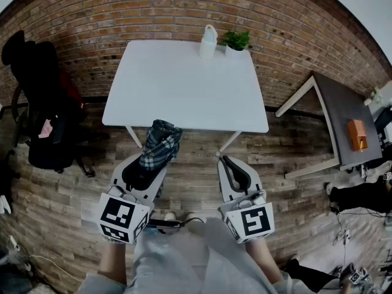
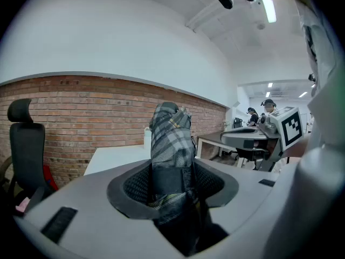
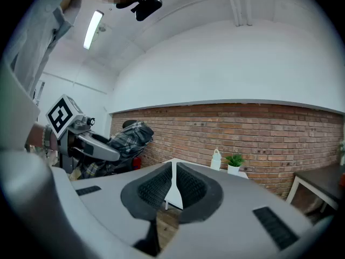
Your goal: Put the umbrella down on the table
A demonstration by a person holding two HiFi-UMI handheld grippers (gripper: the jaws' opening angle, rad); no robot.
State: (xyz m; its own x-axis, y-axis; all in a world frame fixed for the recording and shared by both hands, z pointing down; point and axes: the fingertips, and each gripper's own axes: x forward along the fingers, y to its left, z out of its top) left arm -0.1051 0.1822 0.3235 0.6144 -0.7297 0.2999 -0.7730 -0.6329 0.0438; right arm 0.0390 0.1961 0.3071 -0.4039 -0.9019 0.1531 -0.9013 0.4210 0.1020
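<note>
A folded plaid umbrella (image 1: 160, 143) sticks forward out of my left gripper (image 1: 146, 167), which is shut on it. The pads clamp its dark strap end (image 2: 171, 177), and the checked fabric (image 2: 171, 136) rises past them. Its tip reaches the near edge of the white table (image 1: 184, 84), while the rest hangs over the wooden floor. My right gripper (image 1: 231, 167) is shut with nothing in it, level with the left one and short of the table. In the right gripper view its pads (image 3: 186, 188) meet, and the umbrella (image 3: 126, 139) shows at the left.
A white bottle (image 1: 208, 41) and a small potted plant (image 1: 236, 40) stand at the table's far edge by the brick wall. A black office chair (image 1: 43, 103) is to the left. A dark side table (image 1: 340, 112) with an orange object (image 1: 357, 135) is to the right.
</note>
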